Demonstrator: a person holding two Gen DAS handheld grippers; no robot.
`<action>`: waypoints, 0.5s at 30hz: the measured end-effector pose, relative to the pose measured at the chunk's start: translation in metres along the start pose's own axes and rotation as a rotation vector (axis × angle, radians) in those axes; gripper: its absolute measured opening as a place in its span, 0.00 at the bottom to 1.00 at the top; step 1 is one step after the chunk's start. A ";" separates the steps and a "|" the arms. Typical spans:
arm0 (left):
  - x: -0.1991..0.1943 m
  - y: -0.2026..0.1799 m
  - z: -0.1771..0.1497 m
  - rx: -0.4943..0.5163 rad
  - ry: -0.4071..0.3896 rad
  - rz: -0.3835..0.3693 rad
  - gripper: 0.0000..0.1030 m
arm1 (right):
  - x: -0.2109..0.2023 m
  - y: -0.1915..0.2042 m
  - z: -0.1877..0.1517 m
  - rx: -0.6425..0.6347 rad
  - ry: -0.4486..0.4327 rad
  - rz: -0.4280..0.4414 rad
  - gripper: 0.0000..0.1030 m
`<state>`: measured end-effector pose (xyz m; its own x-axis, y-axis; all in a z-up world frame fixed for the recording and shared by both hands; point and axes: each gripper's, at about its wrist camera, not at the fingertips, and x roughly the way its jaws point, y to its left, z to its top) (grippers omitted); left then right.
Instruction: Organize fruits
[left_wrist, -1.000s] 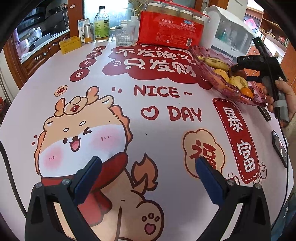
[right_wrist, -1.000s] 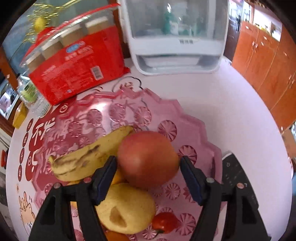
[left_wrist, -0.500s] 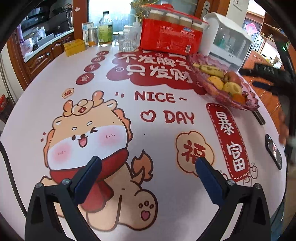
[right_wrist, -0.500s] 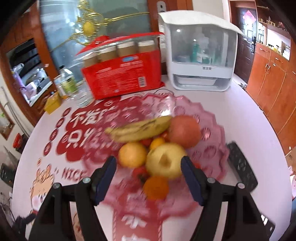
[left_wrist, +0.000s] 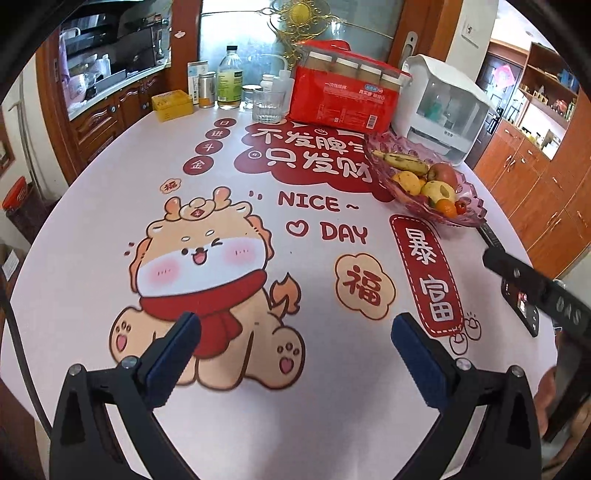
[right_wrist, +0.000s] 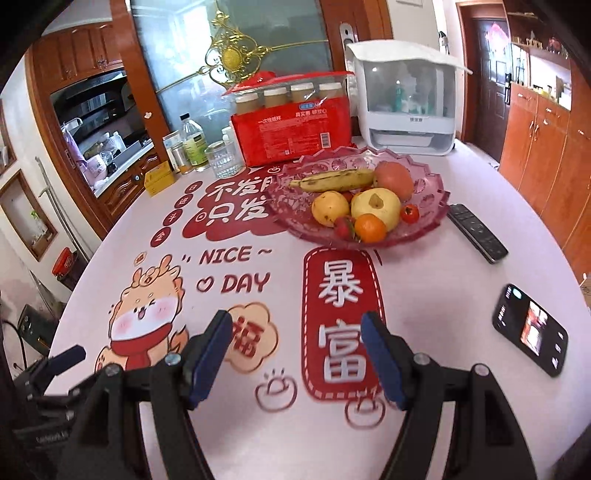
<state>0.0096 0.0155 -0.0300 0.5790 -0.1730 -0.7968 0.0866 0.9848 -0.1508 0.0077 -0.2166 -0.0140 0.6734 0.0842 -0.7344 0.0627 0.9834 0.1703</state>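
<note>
A pink glass fruit plate stands at the far right of the table and holds a banana, a red apple, a yellow pear, a yellow fruit, an orange and small red fruits. It also shows in the left wrist view. My right gripper is open and empty, low over the table, well in front of the plate. My left gripper is open and empty over the printed table cover, far from the plate. The right gripper's body shows at the left wrist view's right edge.
A remote control lies right of the plate and a phone nearer the front right. At the back stand a red pack of cups, a white dispenser box, a glass, bottles and a yellow box.
My right gripper has let go of the red apple in the plate and pulled back to the near side of the table. My left gripper has risen slightly and stays open.
</note>
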 end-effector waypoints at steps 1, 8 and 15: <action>-0.004 0.000 -0.001 -0.002 0.001 0.004 1.00 | -0.005 0.002 -0.004 -0.002 -0.003 0.003 0.70; -0.028 -0.005 -0.008 0.007 -0.040 0.068 1.00 | -0.029 0.014 -0.015 -0.028 -0.010 -0.042 0.71; -0.051 -0.016 -0.020 0.040 -0.077 0.103 1.00 | -0.059 0.016 -0.035 -0.002 -0.054 -0.109 0.78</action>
<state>-0.0374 0.0078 0.0019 0.6468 -0.0707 -0.7594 0.0548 0.9974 -0.0462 -0.0569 -0.2000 0.0094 0.7015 -0.0324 -0.7119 0.1367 0.9865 0.0898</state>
